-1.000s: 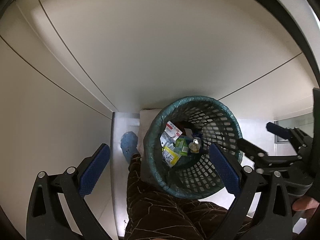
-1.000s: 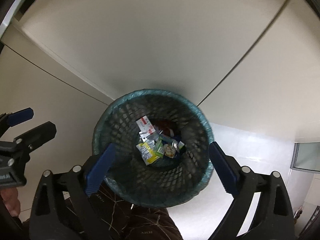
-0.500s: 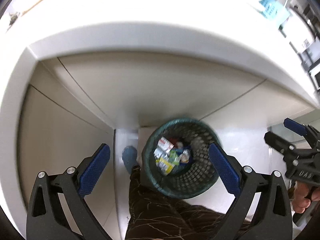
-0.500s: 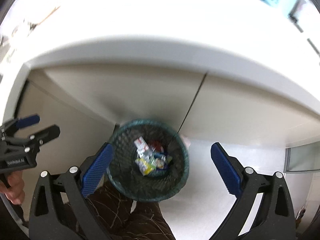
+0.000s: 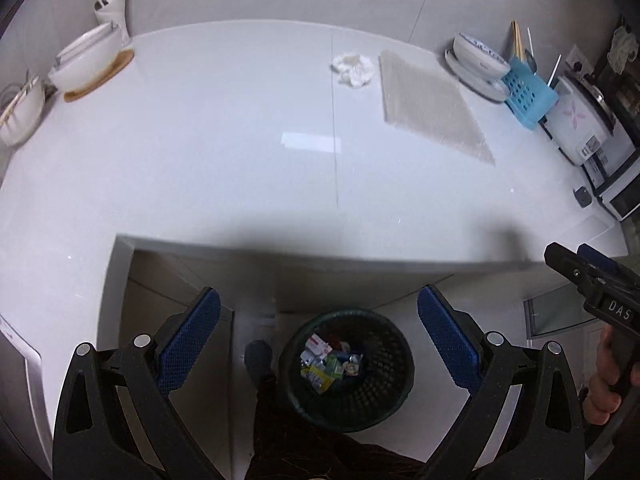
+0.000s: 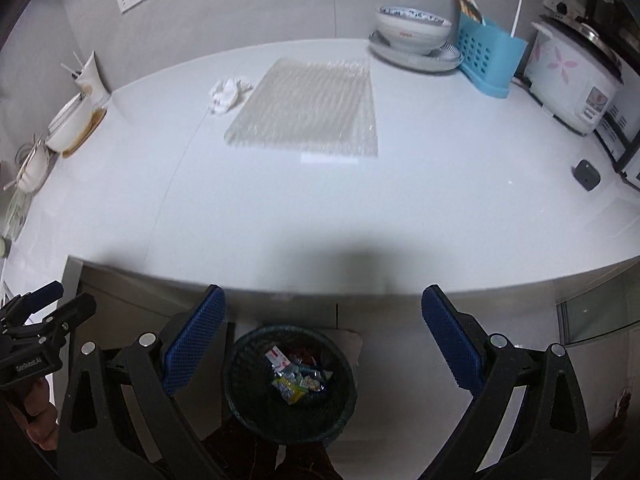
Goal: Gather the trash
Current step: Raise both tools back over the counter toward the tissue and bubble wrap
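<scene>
A dark green mesh bin [image 5: 384, 384] [image 6: 248, 380] stands on the floor below the counter's front edge, with several colourful wrappers [image 5: 326, 366] [image 6: 298, 378] at its bottom. A crumpled white tissue [image 5: 353, 69] [image 6: 228, 90] lies far back on the white counter [image 5: 200, 152] [image 6: 440, 200], beside a sheet of clear bubble wrap [image 5: 428, 100] [image 6: 312, 108]. My left gripper [image 5: 318, 344] is open and holds nothing, high above the bin. My right gripper [image 6: 324, 340] is also open, with nothing between its blue pads.
Bowls on a wooden coaster [image 5: 86, 64] stand at the counter's left. Stacked bowls [image 6: 412, 34], a blue utensil holder [image 6: 488, 56] and a rice cooker [image 6: 572, 80] crowd the right. A small dark object [image 6: 586, 174] lies near the right edge. A person's leg [image 5: 280, 432] is beside the bin.
Both grippers have risen from close above the bin to above counter height, so the countertop and its objects have come into view. Both stay open.
</scene>
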`<state>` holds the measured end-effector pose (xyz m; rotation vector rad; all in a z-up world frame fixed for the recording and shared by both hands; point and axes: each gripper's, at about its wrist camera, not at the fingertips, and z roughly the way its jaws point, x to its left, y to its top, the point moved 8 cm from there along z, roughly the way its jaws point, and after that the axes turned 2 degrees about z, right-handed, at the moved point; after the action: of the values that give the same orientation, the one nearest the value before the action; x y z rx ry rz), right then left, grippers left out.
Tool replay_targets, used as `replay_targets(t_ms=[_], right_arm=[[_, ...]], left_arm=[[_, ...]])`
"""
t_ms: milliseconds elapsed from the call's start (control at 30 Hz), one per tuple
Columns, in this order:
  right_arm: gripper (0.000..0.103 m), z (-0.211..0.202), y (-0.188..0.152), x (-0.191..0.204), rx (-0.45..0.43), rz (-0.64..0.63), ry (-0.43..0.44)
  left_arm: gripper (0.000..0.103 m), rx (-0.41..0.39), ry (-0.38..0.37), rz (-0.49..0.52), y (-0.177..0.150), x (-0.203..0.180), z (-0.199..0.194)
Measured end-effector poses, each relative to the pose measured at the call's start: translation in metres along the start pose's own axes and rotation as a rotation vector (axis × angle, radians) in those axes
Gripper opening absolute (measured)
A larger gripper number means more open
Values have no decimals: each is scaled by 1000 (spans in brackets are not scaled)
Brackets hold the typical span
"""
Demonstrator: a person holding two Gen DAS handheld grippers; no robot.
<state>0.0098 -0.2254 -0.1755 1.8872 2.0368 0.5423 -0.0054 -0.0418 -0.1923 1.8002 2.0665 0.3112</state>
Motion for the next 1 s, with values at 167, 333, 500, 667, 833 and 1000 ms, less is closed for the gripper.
replay_targets(t_ms=[167, 333, 500, 667, 833, 1000], right_arm=[[94, -14, 28, -4, -10, 26, 10], [94, -20, 54, -3, -35, 31, -6], [94, -20, 82, -4, -51, 43, -29], [94, -9, 106, -6, -41, 53, -51], [94, 7, 130, -4, -34, 59, -60], [94, 25, 149, -1, -16, 60, -72]], left_arm=[[96, -32, 6, 16, 40, -11, -15], [97, -53, -11, 39, 73, -22, -22], [97, -81, -6, 59, 105, -26, -20], [97, -77, -7, 75, 137, -24, -8], [97, -68, -17, 96, 165, -22, 11], [97, -48, -33, 106, 186, -21, 35]])
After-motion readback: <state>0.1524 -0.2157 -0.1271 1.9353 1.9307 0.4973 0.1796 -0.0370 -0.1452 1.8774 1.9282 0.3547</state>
